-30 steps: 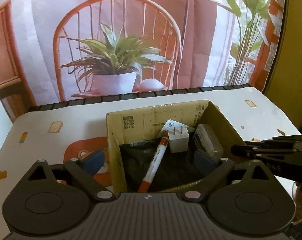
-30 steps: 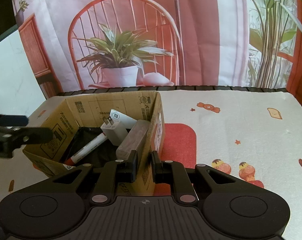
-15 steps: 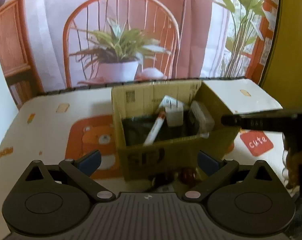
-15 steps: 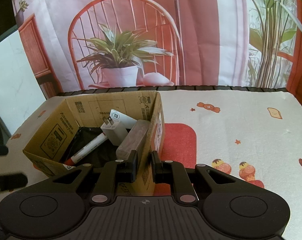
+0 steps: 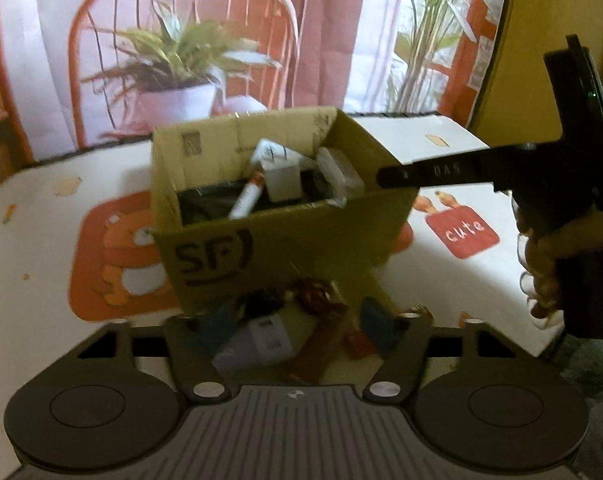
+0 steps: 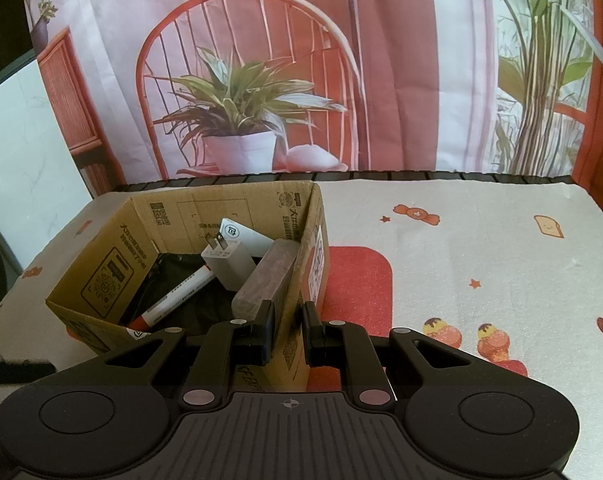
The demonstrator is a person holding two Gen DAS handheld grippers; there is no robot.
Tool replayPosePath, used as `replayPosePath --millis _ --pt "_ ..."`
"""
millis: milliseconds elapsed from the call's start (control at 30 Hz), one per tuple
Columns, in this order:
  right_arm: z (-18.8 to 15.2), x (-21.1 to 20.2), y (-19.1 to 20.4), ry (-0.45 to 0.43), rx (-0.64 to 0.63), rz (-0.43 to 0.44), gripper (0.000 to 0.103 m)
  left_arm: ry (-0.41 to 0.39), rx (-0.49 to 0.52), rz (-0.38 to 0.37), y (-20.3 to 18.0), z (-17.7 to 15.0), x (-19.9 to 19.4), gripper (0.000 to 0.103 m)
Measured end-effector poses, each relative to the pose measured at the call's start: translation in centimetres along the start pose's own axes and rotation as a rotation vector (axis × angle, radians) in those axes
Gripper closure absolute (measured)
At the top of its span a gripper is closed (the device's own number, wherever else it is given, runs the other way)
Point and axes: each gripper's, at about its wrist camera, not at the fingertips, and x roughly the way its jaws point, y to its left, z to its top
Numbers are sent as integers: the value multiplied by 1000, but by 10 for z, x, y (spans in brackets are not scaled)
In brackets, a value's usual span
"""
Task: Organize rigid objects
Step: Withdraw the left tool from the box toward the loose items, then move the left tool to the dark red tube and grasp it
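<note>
Cardboard box (image 6: 301, 236) stays clamped while left gripper (image 5: 297, 324) has backed away

We see a brown cardboard box (image 6: 297, 236) printed with black codes and, on its front, black "SF" letters. Inside lie a white charger (image 6: 227, 258), a white marker (image 6: 177, 298) with an orange-red cap, and black lining. The desk (image 6: 481, 248) cloth is white with red patches, candies and ice creams.

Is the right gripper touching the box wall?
Touching. In the right wrist view the right gripper has one finger inside and one outside the box wall, both pressed against the cardboard with no gap visible.
</note>
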Motion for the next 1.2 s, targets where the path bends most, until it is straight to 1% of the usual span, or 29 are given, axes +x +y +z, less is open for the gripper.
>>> replayPosePath --millis 33,67,100,133,333,600,833,1200 --pt "0 0 0 0 0 0 89 12 -6 -12 1 -2 3 57" --pt "-1 0 0 -1 0 -1 89 22 -9 -22 1 -2 6 63" --pt "-1 0 0 -1 0 0 89 32 -12 -35 1 -4 9 77" --pt "-1 0 0 0 0 0 89 44 -11 -50 1 -4 12 85" --pt "-1 -1 0 1 -1 0 89 114 35 -84 -7 -7 33 85" --pt "-1 -1 0 0 0 1 89 157 77 -68 -11 -5 54 85" --pt "0 -1 0 1 0 0 89 159 107 -77 -17 -3 63 80" --pt "0 0 0 1 0 0 89 156 98 -83 -15 -4 63 79"
